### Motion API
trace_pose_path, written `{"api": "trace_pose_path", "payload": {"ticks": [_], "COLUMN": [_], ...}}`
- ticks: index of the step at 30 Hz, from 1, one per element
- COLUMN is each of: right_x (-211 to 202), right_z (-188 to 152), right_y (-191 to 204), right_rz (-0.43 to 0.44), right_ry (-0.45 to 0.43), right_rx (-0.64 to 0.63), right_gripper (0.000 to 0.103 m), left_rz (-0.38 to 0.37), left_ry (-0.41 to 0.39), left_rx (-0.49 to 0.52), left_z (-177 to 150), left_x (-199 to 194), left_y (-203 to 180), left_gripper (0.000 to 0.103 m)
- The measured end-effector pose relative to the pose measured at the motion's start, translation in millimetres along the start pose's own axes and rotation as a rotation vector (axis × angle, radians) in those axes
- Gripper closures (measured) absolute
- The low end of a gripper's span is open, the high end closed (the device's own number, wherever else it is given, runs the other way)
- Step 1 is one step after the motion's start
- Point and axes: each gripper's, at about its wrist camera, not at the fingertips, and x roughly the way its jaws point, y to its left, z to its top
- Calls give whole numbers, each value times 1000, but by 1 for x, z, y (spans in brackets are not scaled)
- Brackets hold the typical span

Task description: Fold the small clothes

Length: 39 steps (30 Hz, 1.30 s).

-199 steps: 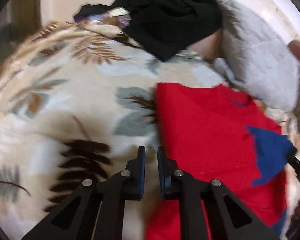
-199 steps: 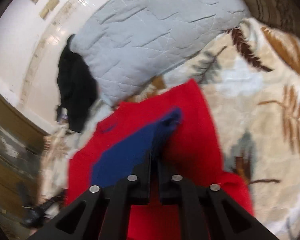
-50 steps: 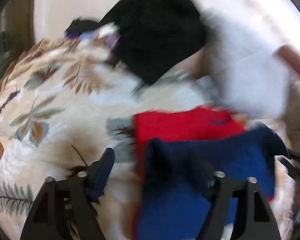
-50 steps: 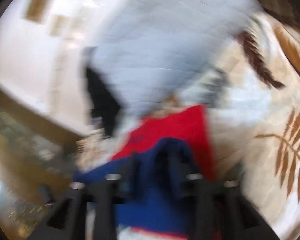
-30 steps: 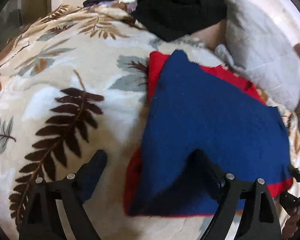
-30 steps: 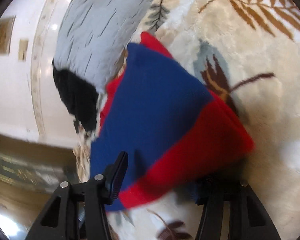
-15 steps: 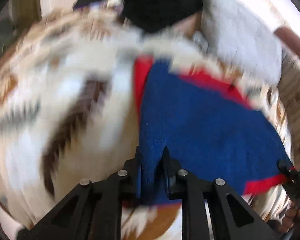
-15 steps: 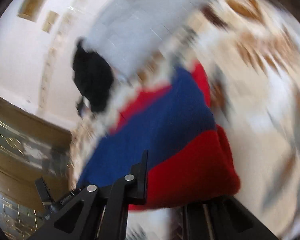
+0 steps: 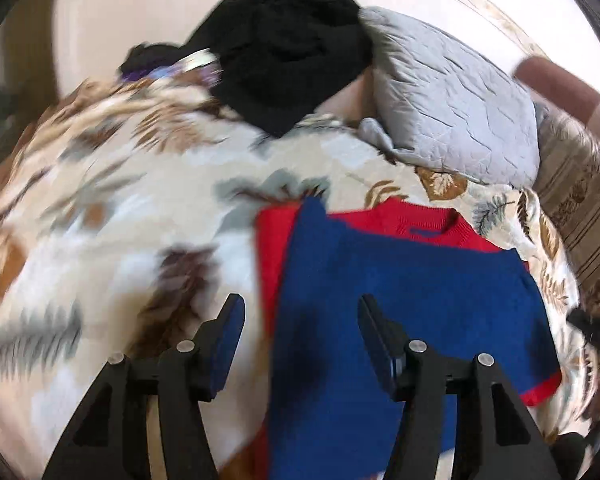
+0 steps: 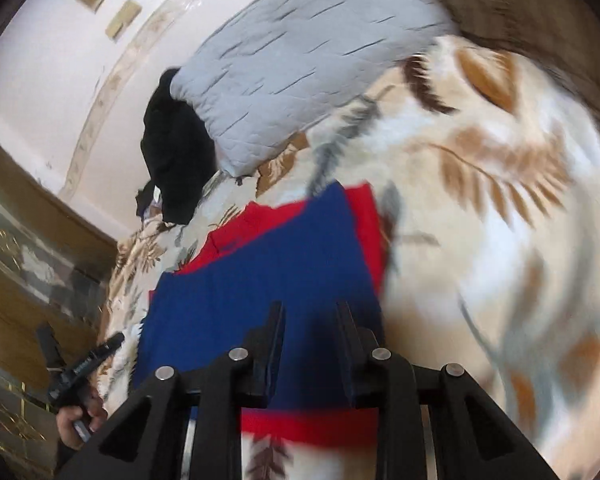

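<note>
A small red and blue garment (image 9: pixel 412 292) lies folded on the leaf-print blanket (image 9: pixel 112 216), blue side up with a red strip along its far and left edges. My left gripper (image 9: pixel 300 320) is open and empty, its jaws wide apart just above the garment's near left part. The garment also shows in the right wrist view (image 10: pixel 268 276). My right gripper (image 10: pixel 310 320) is open over the garment's near edge, with nothing between its jaws.
A grey quilted pillow (image 9: pixel 456 104) and a pile of black clothes (image 9: pixel 288 48) lie at the back of the bed. The leaf-print blanket (image 10: pixel 500 216) spreads to the right. A striped headboard (image 9: pixel 580 216) stands at the far right.
Half a second ago my left gripper was shut on the blue fabric's near edge; now it is open and clear of it. My right gripper has also opened wider.
</note>
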Motion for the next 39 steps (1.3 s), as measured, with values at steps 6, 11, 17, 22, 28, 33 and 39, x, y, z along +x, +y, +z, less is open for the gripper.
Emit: {"api": "trace_pose_path", "payload": {"ticks": [6, 11, 17, 22, 28, 33, 39], "right_x": [68, 113, 60, 71, 88, 85, 69], "right_z": [37, 51, 54, 44, 44, 40, 43], "right_y": [9, -6, -26, -30, 1, -6, -40], "right_rz": [-116, -255, -152, -81, -155, -217, -120], "right_ry": [65, 129, -3, 77, 155, 142, 88], "right_rx": [-101, -118, 29, 22, -132, -157, -1], "right_gripper": [75, 97, 17, 8, 84, 85, 29], "left_rz": [62, 118, 85, 14, -26, 28, 17], "left_ry": [64, 130, 2, 74, 159, 128, 48], "left_rx": [20, -27, -9, -76, -44, -46, -39], "left_z": [26, 21, 26, 17, 19, 9, 23], "left_x": [52, 96, 44, 57, 72, 75, 49], "left_y": [-10, 5, 17, 36, 15, 9, 9], "left_gripper": [44, 46, 39, 33, 85, 84, 64]}}
